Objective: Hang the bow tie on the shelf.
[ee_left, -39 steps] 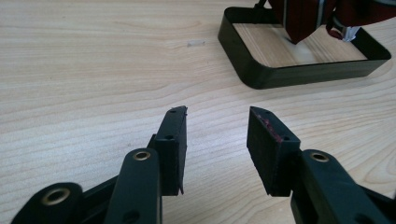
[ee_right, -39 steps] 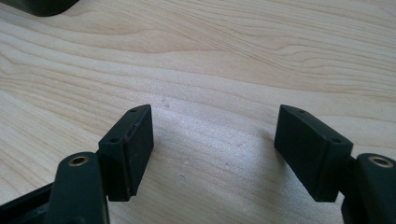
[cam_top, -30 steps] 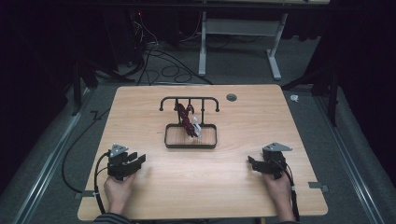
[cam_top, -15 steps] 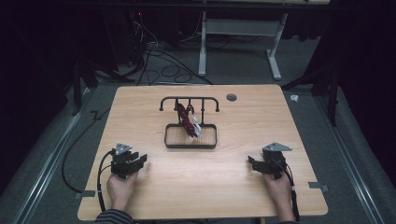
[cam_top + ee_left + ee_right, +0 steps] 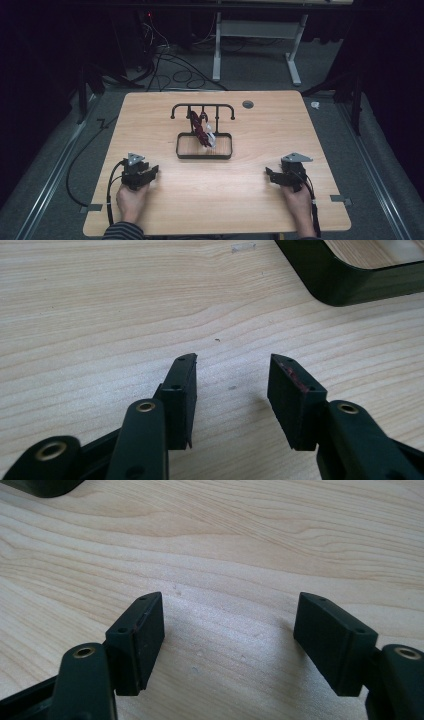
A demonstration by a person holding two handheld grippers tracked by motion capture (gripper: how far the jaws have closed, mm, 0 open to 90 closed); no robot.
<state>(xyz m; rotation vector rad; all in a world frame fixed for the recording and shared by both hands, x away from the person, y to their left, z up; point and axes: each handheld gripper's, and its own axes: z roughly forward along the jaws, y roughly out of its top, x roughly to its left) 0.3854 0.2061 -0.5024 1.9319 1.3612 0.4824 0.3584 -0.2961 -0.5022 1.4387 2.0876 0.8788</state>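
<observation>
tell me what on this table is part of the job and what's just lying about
Part of the job: black stand with its tray, red bundle hanging from it, left gripper, right gripper, both open.

Lying about: round grommet in the tabletop, floor cables.

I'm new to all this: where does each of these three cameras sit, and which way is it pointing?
High view: above the person's side, looking forward and down on the light wooden table; both hands, the left gripper and the right gripper show.
Left gripper view: rides the left gripper, looking low across the table past its open jaws.
Right gripper view: rides the right gripper, looking low over bare wood past its open jaws.
Shared: the black oval-rimmed tray with its hook rack in the high view; its corner in the left gripper view.
</observation>
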